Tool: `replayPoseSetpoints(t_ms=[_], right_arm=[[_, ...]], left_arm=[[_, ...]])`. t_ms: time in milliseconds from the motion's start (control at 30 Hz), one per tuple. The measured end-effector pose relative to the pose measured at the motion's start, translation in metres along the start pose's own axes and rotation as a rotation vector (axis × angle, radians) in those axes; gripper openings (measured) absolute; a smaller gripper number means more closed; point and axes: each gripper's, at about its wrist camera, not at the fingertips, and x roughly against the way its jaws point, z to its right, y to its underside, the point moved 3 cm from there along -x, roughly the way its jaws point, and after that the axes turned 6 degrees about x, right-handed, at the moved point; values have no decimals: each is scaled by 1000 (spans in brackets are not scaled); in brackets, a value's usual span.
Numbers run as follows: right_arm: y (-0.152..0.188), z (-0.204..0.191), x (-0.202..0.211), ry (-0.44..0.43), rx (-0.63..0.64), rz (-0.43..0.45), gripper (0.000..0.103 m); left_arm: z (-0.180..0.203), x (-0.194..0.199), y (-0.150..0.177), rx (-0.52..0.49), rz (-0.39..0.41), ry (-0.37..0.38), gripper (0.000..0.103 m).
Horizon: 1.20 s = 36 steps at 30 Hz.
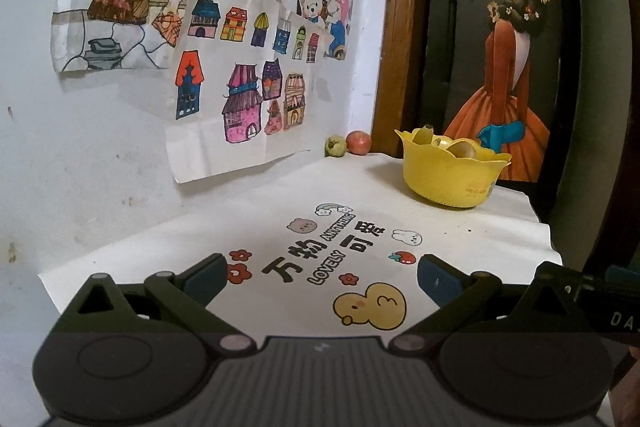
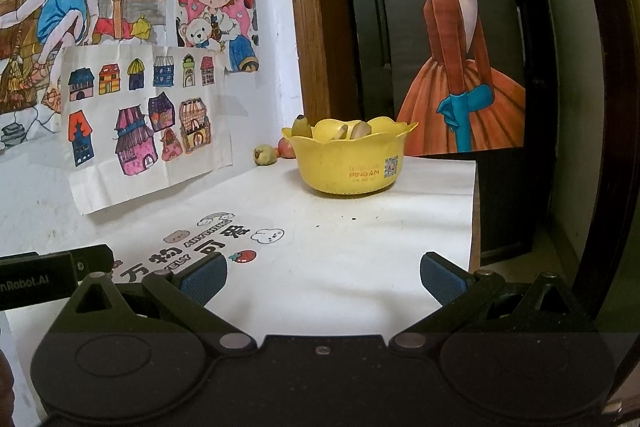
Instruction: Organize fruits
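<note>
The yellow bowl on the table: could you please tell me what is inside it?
The yellow bowl holds several yellowish fruit pieces, their tops showing above the rim, one darker at the left. Its wall hides whatever lies deeper.

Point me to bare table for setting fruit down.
Free: the white stretch between the yellow bowl, the printed cartoon text and the right gripper. Crowded: the back corner, where the green fruit and red apple sit behind the bowl.

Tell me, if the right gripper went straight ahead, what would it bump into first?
Probably the yellow bowl. The right gripper is open and empty, with only bare white table cover before it, though depth is hard to judge.
</note>
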Motion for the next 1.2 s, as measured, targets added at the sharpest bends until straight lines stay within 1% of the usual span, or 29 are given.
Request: replayPoseSetpoints(t_ms=[1200], right_arm=[[3, -2, -6, -6, 5, -15, 102]], left_arm=[[-2, -8, 4, 3, -36, 0, 103]])
